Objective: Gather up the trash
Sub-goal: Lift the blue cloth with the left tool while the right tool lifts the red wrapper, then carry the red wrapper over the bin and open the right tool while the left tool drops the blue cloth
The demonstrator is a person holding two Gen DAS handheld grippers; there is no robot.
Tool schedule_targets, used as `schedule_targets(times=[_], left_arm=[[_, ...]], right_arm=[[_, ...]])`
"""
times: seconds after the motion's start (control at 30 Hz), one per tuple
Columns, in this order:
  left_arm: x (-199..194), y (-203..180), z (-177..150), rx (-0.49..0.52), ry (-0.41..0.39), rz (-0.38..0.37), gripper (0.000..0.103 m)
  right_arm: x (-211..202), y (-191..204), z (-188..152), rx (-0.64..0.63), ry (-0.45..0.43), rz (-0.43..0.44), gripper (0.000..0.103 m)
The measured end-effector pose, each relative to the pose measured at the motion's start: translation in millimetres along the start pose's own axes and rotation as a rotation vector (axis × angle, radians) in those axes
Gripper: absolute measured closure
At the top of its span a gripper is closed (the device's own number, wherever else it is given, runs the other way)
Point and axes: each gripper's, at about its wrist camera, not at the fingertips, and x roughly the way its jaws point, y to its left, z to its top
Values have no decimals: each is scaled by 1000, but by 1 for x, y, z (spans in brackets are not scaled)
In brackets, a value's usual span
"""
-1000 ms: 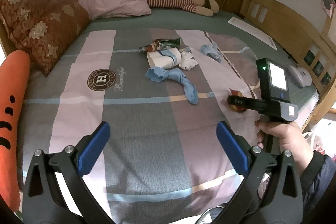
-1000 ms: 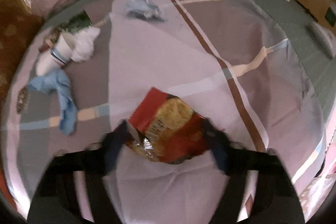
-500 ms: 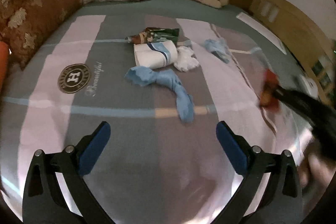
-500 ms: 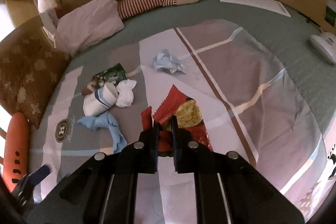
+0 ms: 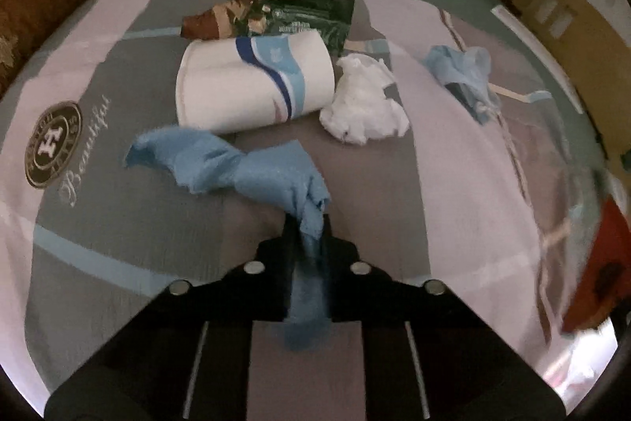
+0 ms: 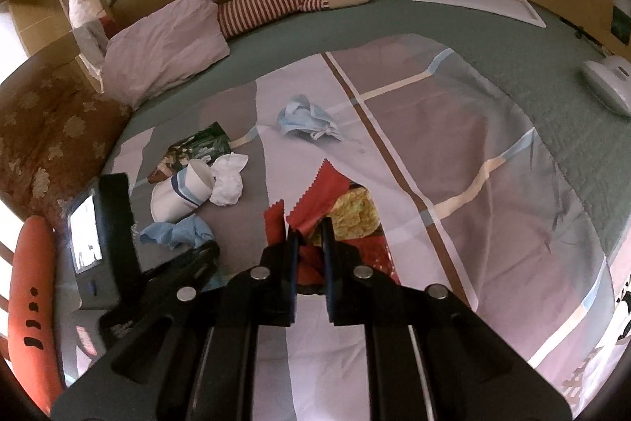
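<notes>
Now the left gripper [image 5: 307, 239] is clamped on the near end of the crumpled blue paper towel [image 5: 252, 172], whose long axis runs from the jaws toward 10 o'clock across the striped bedspread [image 5: 453, 184]. The right gripper [image 6: 305, 243] pinches one red-and-yellow foil snack bag [image 6: 347, 219]. Still lying loose at 12 o'clock of the left jaws: one white paper cup [image 5: 252, 85], one dark green wrapper [image 5: 307, 14], one white tissue wad [image 5: 363, 105], one pale blue face mask [image 5: 461, 73]. The left hand is nearer all four.

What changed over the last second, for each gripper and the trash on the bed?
The left gripper came down and just closed on the blue cloth. The right gripper closed on the red snack bag and lifted it. Cup, white tissue, green wrapper and mask stayed put.
</notes>
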Motion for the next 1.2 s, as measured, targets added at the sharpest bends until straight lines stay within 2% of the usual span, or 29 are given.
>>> schedule_targets(times=[0.13,0.3,0.43,0.5,0.57,0.7,0.87,1.2], left_arm=[[-42,16,-16,92,-35,-30,96],[-126,36,-42,218,-115,-65,96],[-196,50,-69,250,-234,-97,96],[-211,58,-77,244,-271,-118,96],[-216,68,-84,222,-300,-115,96],[-205,78,-80,195,-288,-115,96],[-192,76,-78,179,-255,-104,95],[-194,69,-82,195,-258,-95,95]], right_arm=[[-1,9,-2,-23,9,23,91],[-17,28,-9,-70,-2,67,91],[-45,54,-22,-144,-22,123,91],[-61,67,-30,-194,-60,131,91],[-73,76,-41,-226,-77,143,91],[-82,87,-57,-259,-71,161,91],[-74,93,-61,-291,-54,159,91],[-70,95,-65,-305,-43,148,91]])
